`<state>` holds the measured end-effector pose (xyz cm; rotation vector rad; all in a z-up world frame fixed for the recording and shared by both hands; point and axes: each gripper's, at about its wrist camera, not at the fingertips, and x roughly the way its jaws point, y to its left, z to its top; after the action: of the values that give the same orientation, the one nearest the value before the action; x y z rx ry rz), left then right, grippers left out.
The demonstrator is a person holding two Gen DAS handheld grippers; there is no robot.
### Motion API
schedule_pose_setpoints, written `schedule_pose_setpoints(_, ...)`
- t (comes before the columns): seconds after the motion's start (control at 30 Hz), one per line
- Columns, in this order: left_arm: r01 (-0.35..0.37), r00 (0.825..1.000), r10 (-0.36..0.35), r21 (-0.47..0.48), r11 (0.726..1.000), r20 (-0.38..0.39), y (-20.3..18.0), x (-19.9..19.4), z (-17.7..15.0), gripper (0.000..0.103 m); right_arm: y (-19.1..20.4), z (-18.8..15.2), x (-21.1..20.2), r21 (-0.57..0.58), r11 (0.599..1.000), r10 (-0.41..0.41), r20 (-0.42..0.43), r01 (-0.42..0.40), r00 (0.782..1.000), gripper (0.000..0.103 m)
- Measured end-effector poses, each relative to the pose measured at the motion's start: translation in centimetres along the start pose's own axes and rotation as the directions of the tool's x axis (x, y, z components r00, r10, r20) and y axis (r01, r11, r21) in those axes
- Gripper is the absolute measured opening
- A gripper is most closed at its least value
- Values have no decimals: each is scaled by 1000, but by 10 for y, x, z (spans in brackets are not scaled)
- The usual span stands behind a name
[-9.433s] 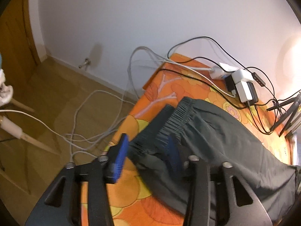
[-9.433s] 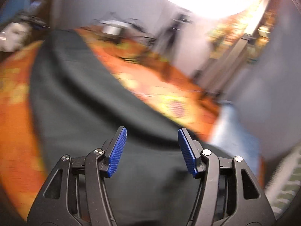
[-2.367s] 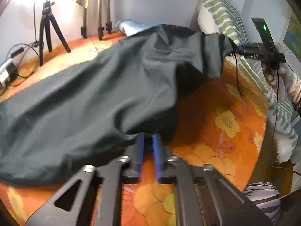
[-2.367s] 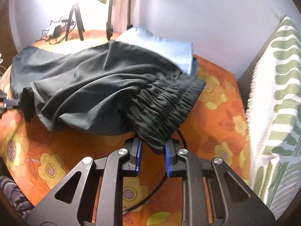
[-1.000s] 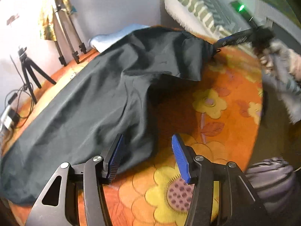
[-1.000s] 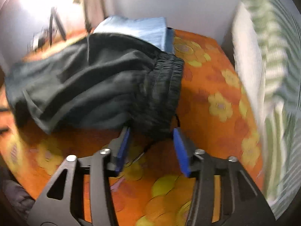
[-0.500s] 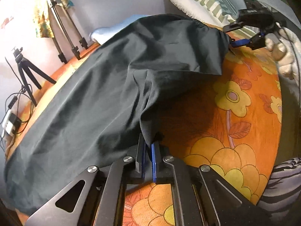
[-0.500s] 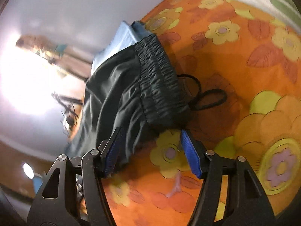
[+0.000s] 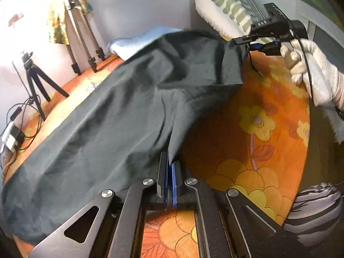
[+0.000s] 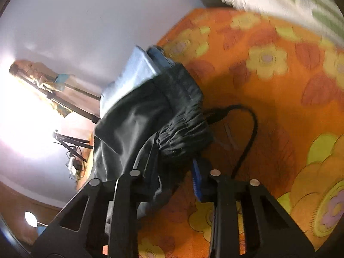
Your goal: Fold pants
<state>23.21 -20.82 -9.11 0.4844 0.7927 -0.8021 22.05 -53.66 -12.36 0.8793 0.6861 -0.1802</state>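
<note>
Dark grey pants (image 9: 120, 116) lie across the orange flowered bedspread (image 9: 268, 150). My left gripper (image 9: 169, 167) is shut on the near edge of the pants fabric and lifts it a little. My right gripper (image 9: 247, 43), held in a gloved hand, shows at the upper right of the left wrist view on the waistband corner. In the right wrist view the right gripper (image 10: 172, 167) has the elastic waistband (image 10: 185, 137) between its pads, and the black drawstring (image 10: 249, 129) hangs loose beside it. Its left pad is hidden by fabric.
A folded light blue cloth (image 9: 137, 43) lies behind the pants by the wall. Tripods (image 9: 36, 86) and a power strip with cables (image 9: 10, 137) stand at the far left. A striped pillow (image 9: 225, 6) is at the back right, and a striped bundle (image 9: 314, 210) lies off the bed edge.
The right gripper has moved onto the waistband and closed around it, lifting that corner. The left gripper stays shut on the pants edge and has raised it slightly.
</note>
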Motion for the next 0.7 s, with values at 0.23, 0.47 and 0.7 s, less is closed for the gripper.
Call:
schedule_pose_setpoints(0.23,74,996,-73,-14,997,48,-9,-36,1,1,62,-2,-61,-301,945,-82,164,129,983,22)
schedule_pose_setpoints(0.47,201,978,-203,54,978,49,-52,-45,4,1,38,-7,-114,-354,878,-234,272,323,934,20)
schedule_pose_setpoints(0.7,242,969,-244,55,969,45,-54,-45,6,26,-7,10,-93,-375,826,-404,127,421,906,30)
